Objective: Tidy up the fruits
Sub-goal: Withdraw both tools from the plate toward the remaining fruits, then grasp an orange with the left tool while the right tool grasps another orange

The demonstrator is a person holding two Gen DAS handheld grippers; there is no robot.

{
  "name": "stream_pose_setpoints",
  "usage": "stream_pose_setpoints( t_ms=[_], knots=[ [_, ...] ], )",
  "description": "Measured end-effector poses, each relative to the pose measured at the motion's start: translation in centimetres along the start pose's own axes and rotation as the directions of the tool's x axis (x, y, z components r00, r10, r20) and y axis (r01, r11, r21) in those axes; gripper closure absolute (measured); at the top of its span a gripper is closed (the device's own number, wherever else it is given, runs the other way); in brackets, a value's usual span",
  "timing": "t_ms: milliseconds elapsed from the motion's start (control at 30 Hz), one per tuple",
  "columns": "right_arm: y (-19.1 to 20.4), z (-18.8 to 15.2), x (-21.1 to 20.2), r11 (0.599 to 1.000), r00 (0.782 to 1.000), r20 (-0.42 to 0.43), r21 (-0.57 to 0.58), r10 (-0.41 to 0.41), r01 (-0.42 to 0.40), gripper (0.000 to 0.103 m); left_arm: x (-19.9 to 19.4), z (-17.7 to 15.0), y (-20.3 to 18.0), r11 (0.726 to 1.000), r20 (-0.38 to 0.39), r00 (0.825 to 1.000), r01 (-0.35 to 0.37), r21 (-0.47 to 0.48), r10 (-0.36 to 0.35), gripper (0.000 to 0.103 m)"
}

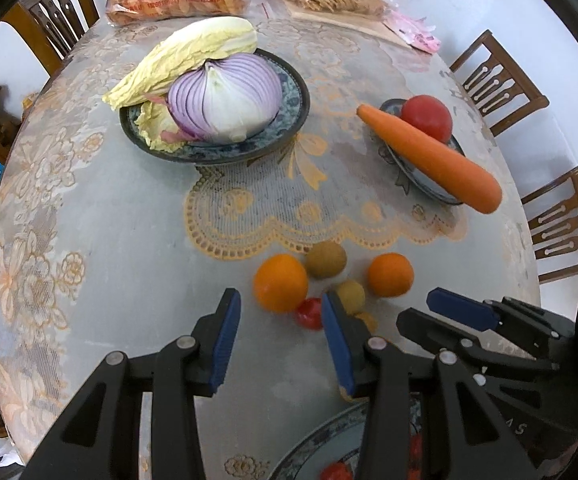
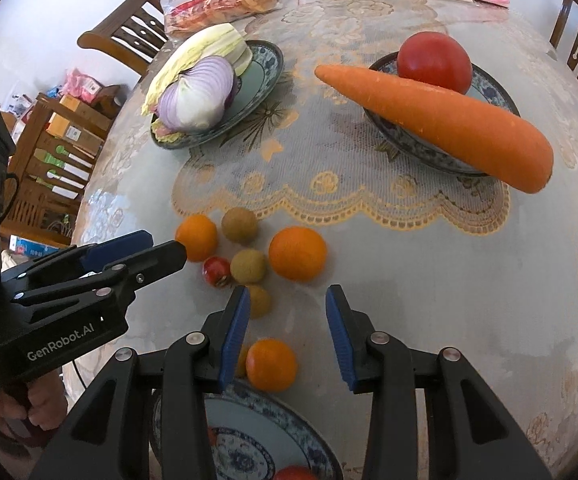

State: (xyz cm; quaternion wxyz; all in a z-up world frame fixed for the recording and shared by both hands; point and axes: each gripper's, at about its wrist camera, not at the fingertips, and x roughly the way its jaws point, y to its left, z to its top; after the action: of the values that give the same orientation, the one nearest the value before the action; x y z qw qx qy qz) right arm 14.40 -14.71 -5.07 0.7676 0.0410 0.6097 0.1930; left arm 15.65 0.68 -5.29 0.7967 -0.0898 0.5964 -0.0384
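Nearest at six o'clock our plate (image 2: 249,420) waits for fruit, both tongs, left (image 1: 281,344) and right (image 2: 287,332), open and empty above the loose oranges (image 2: 297,254) at twelve, vegetables (image 2: 441,120) already plated beyond.

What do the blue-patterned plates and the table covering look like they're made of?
The plates look like glazed ceramic: glossy, with painted blue floral bands round the rims. The table covering looks like lace, probably synthetic: openwork netting with a scalloped orange edge. A clear sheet may lie over it, given the soft sheen.
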Motion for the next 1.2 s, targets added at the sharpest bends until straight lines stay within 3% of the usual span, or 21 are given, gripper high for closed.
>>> stream_pose_setpoints(
  t_ms=[767, 900, 1200],
  knots=[
    [-0.4, 2.1, 2.8, 1.0, 1.0, -0.013, -0.002, 0.011, -0.011, 0.063, 3.4, 1.1, -0.1, 1.0, -0.037, 0.999, -0.003, -0.02, 0.002, 0.059],
    [-0.3, 2.1, 3.0, 1.0, 1.0, -0.006, -0.011, 0.007, -0.007, 0.063, 3.6, 0.9, -0.1, 1.0, -0.043, 0.999, 0.009, -0.019, -0.009, 0.067],
    [-0.7, 2.1, 3.1, 1.0, 1.0, -0.004, -0.003, 0.008, -0.008, 0.067, 3.4, 0.8, 0.3, 1.0, -0.033, 0.999, 0.012, -0.017, -0.013, 0.068]
  ],
)
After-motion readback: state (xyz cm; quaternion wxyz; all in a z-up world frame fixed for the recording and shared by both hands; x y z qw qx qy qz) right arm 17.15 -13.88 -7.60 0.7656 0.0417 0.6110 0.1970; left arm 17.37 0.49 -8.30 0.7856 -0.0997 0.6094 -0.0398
